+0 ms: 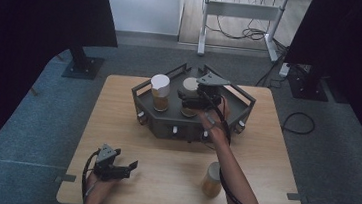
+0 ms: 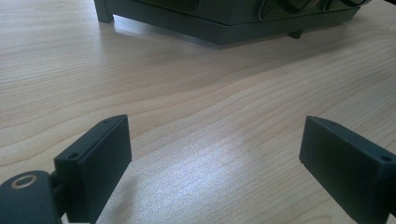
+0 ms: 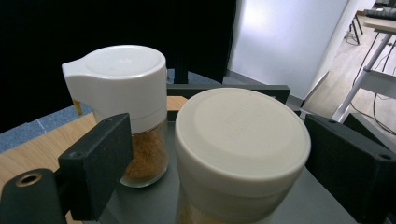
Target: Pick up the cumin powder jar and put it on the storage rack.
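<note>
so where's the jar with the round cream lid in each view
High view: the cream-lid jar stands in the dark tray at table centre, right of the white-cap jar, with the right tool at it.
Left gripper view: the jar is not in it; the tray runs along the top.
Right gripper view: jar at centre, between the jaws.
Shared landmark: the tray.

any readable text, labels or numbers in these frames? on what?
None legible.
Round cream plastic lid of the jar between the right claw's jaws: faint embossed marks, too blurred to read.
White plastic pouring cap of the glass spice jar beside it: small raised mark, unreadable.
Dark grey tray: no text visible.
</note>
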A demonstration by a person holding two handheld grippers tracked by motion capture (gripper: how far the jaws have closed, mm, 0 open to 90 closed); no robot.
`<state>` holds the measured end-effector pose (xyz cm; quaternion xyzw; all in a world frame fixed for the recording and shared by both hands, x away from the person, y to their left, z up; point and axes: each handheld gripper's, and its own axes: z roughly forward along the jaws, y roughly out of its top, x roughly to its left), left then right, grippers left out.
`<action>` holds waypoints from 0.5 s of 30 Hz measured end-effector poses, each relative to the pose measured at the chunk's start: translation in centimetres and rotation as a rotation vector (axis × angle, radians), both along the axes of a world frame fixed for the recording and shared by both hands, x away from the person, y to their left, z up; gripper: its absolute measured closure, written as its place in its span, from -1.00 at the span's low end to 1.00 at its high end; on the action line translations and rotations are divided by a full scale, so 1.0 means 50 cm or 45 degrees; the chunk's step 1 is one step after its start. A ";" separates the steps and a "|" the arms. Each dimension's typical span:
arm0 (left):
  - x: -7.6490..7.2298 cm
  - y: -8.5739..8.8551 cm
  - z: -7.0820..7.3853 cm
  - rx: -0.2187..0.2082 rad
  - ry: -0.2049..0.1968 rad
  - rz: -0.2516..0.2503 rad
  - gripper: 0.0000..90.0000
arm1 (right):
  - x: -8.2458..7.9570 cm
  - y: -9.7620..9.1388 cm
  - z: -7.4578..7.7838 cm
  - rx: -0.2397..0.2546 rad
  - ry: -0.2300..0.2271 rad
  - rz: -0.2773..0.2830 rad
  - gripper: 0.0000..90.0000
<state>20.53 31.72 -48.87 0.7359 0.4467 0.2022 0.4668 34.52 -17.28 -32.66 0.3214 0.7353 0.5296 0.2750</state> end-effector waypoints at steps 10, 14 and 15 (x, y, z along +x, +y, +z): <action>0.000 0.003 -0.001 -0.010 0.001 0.002 -0.81 | -0.015 -0.019 0.001 0.005 -0.003 0.000 -0.78; 0.000 0.003 -0.001 -0.011 -0.001 0.002 -0.81 | -0.023 -0.026 0.000 -0.002 -0.014 0.008 -0.75; -0.001 0.003 -0.001 -0.011 -0.001 0.002 -0.81 | -0.024 -0.028 -0.001 -0.001 -0.015 0.012 -0.75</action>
